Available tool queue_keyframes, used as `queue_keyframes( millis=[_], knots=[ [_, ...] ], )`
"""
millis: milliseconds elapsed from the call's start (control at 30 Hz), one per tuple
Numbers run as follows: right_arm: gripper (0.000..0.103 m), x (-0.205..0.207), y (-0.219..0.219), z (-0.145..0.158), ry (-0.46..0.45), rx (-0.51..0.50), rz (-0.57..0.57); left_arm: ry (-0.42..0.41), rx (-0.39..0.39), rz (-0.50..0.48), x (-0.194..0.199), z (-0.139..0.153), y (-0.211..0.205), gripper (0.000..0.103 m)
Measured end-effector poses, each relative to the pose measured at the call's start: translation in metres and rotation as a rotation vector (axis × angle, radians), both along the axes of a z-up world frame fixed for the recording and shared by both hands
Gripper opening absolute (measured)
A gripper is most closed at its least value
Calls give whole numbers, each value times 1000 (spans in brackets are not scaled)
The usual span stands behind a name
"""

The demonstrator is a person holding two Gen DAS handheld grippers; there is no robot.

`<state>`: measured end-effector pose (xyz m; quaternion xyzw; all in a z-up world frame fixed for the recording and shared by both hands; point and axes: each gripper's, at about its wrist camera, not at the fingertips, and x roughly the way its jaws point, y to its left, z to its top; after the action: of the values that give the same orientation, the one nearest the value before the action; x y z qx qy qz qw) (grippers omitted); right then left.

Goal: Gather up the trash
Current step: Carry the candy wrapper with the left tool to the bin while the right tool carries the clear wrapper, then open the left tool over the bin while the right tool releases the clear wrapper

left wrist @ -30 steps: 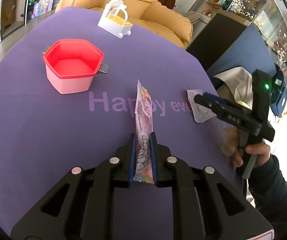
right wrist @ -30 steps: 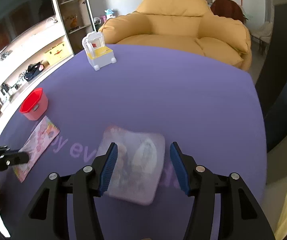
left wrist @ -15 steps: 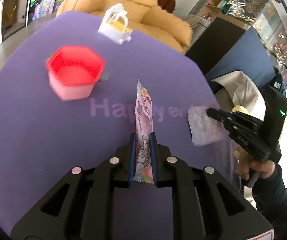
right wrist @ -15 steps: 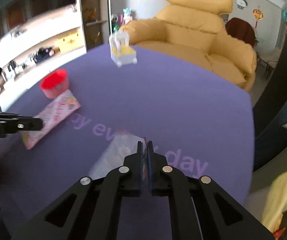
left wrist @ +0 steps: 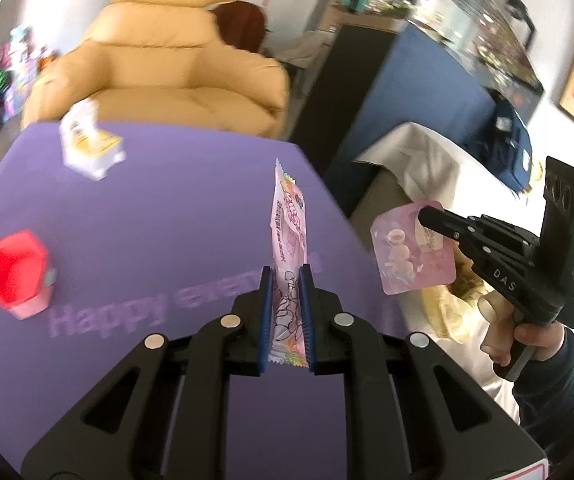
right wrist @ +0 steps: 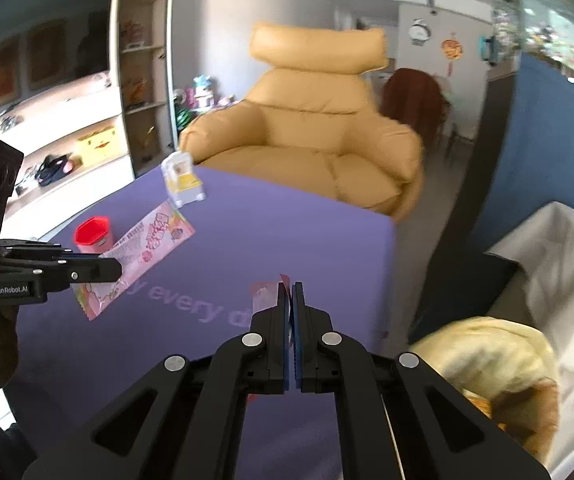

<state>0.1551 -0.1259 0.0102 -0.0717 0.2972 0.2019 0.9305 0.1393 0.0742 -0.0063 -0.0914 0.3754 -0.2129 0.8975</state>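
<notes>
Clearly both wrappers are light, limp film, best pinched at an edge. Above the purple worktop [left wrist: 135, 240], the left gripper [left wrist: 287, 304] clamps the long pink snack wrapper [left wrist: 289, 240]; off its right edge, the right gripper [right wrist: 290, 320], just closed, pinches the small pink sachet [left wrist: 411, 256]. Both now hang lifted, earlier flat.

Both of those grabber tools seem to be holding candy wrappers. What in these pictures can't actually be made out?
- Square pink wrapper: in the right wrist view the right gripper shuts on it edge-on, so its black fingers hide most of it.
- Long pink wrapper: its lower end sits between the left gripper pads; the print is too small to read.
- Red cup and white toy: motion-blurred in the left wrist view.
- Tablecloth lettering: partly covered in both views.
</notes>
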Motion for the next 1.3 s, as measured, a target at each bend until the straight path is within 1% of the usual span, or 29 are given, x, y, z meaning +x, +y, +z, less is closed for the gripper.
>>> queue_keyframes(
  millis=[133, 333, 533, 667, 767, 800, 833, 867, 900, 967, 1000, 1033, 1200, 1300],
  knots=[
    [4, -9, -36, 6, -25, 11, -69, -12, 27, -89, 7, 7, -45, 12],
    [4, -19, -100, 9, -47, 10, -201, -17, 28, -245, 19, 12, -114, 12],
    [4, -28, -160, 5, -52, -10, -338, 45, -16, -417, 38, -7, -190, 12],
    [4, -30, -192, 0, -52, -32, -417, 104, -61, -488, 57, -21, -236, 12],
    [4, -29, -209, -5, -42, -25, -453, 110, -65, -528, 65, -27, -259, 12],
    [4, -30, -215, -7, -38, -21, -468, 115, -67, -543, 69, -30, -269, 14],
    [4, -31, -220, -10, -33, -19, -478, 121, -72, -549, 72, -32, -273, 22],
    [4, -31, -222, -11, -31, -19, -482, 135, -80, -552, 76, -34, -277, 28],
    [4, -29, -225, -14, -26, -14, -486, 147, -88, -547, 79, -36, -279, 37],
    [4, -28, -226, -17, -20, -6, -489, 165, -104, -523, 84, -38, -277, 41],
    [4, -27, -226, -19, -17, -1, -488, 168, -107, -504, 86, -38, -273, 45],
    [4, -26, -225, -20, -14, 8, -485, 164, -105, -490, 87, -37, -270, 52],
    [4, -14, -213, -29, 16, 58, -446, 127, -60, -392, 83, -36, -242, 67],
    [4, -6, -205, -39, 45, 86, -420, 116, -10, -310, 74, -36, -222, 68]
  ],
)
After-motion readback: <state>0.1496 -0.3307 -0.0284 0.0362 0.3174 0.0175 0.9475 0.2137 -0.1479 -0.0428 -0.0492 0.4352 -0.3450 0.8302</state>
